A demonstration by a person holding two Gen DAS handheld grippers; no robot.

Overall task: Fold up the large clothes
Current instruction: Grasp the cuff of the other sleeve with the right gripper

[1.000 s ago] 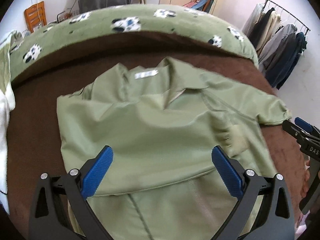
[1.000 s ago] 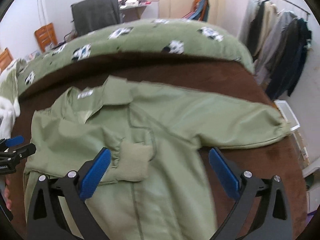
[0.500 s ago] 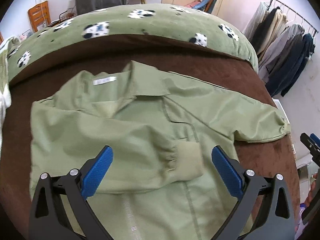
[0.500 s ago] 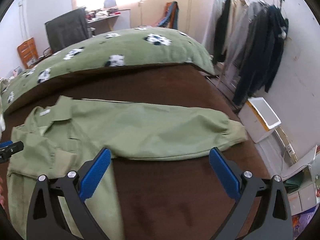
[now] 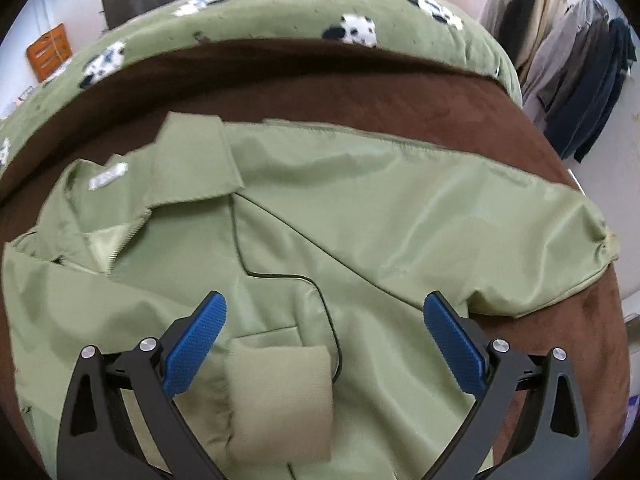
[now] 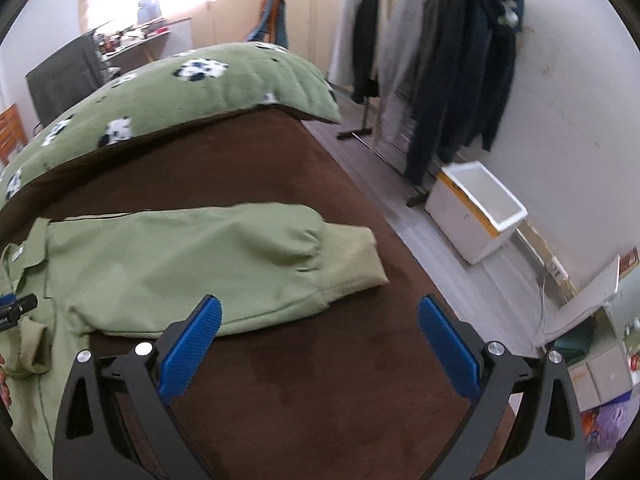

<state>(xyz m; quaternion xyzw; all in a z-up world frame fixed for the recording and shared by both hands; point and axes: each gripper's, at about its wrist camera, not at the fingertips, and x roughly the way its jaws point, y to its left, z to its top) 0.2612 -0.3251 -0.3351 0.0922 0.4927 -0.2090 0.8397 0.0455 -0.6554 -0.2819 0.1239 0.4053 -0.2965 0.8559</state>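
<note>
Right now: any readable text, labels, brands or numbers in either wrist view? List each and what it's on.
None can be read.
Neck label inside the collar of the green jacket: a white tag, print too blurred.
Left gripper at the edge of the right wrist view: pale lettering on its black body, cut off and too small.
White box on the floor: no legible marking.

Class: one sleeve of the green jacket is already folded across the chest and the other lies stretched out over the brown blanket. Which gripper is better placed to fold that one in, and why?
Probably the right gripper: open, facing the outstretched sleeve near its cuff. The left gripper, also open, sits over the folded cuff.
</note>
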